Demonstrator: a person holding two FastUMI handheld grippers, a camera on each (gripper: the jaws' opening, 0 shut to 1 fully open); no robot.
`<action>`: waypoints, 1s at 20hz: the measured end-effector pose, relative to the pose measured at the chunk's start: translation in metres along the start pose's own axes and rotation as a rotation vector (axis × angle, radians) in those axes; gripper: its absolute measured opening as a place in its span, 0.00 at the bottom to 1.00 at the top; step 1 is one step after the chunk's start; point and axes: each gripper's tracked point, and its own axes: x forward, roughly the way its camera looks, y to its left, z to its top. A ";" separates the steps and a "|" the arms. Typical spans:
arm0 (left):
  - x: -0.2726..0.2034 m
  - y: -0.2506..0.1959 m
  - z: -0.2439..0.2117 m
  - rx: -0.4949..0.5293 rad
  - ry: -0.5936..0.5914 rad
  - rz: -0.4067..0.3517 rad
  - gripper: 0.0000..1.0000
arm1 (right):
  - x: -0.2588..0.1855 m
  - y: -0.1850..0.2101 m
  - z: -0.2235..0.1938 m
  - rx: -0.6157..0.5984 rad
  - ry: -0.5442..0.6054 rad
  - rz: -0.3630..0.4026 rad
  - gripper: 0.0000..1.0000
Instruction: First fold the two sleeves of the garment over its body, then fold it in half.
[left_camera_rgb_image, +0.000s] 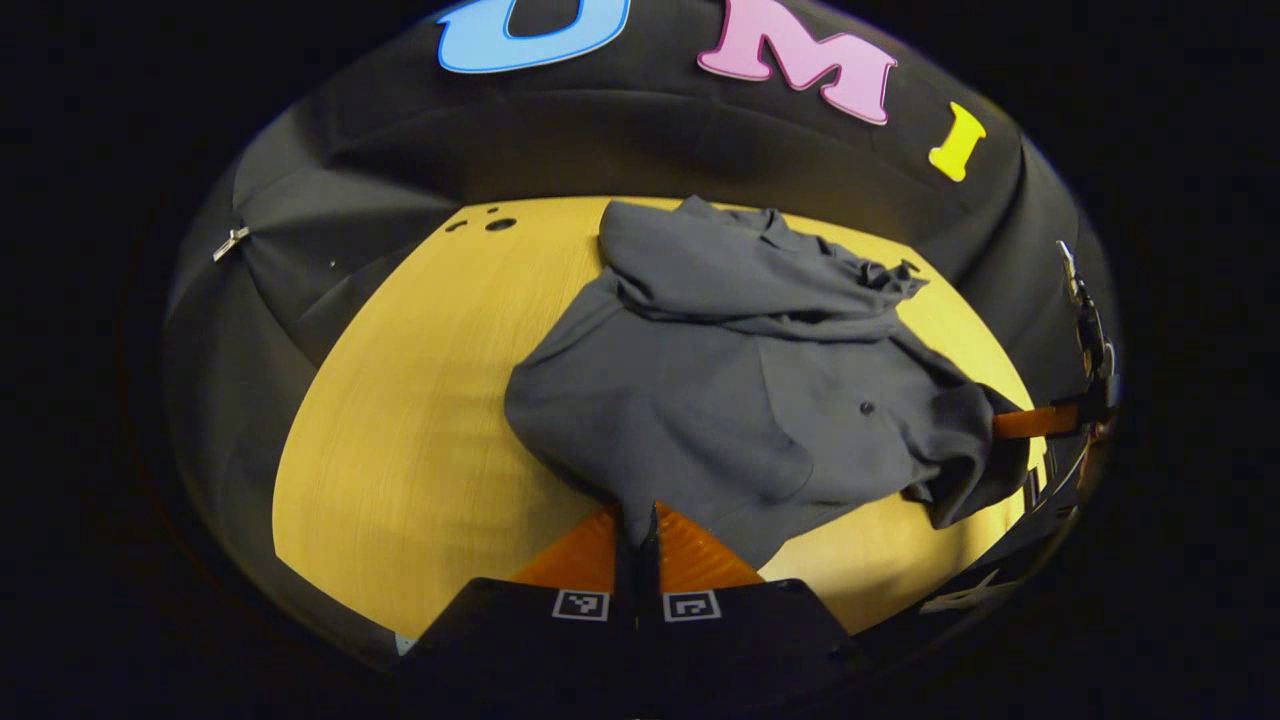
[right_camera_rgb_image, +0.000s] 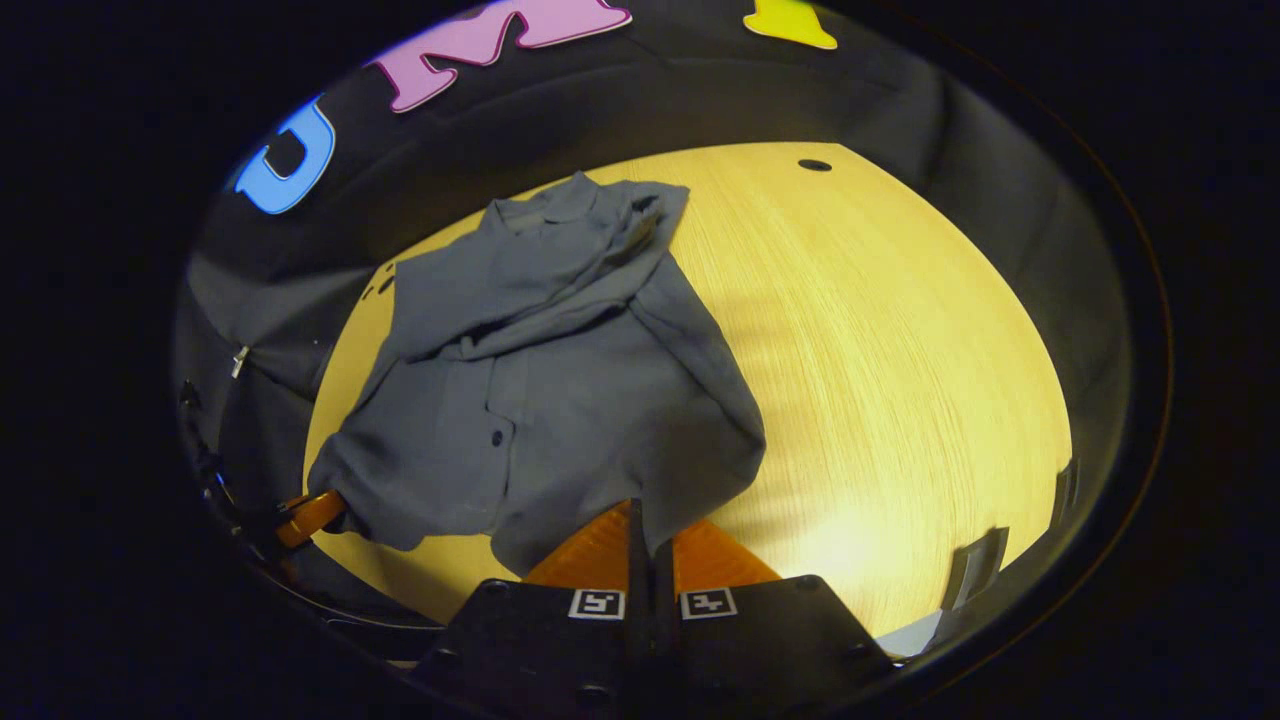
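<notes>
Jaws of the left gripper (left_camera_rgb_image: 637, 515) were clenched on the near hem of the grey garment (left_camera_rgb_image: 730, 400), and the jaws of the right gripper (right_camera_rgb_image: 640, 515) were likewise pinched tight on the hem at its other bottom corner. Both sleeves lay bunched across the garment's upper body near the collar. The garment rested on the yellow wooden desk (left_camera_rgb_image: 420, 440), lower edge lifted slightly.
</notes>
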 end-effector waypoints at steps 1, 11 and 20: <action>-0.003 0.000 0.009 0.001 -0.017 -0.004 0.06 | -0.002 0.005 0.010 0.002 -0.020 0.011 0.06; -0.007 -0.008 0.121 -0.012 -0.176 -0.053 0.06 | -0.005 0.036 0.108 -0.066 -0.169 0.054 0.05; 0.025 -0.015 0.240 0.082 -0.313 -0.083 0.05 | 0.019 0.030 0.217 -0.037 -0.278 0.037 0.05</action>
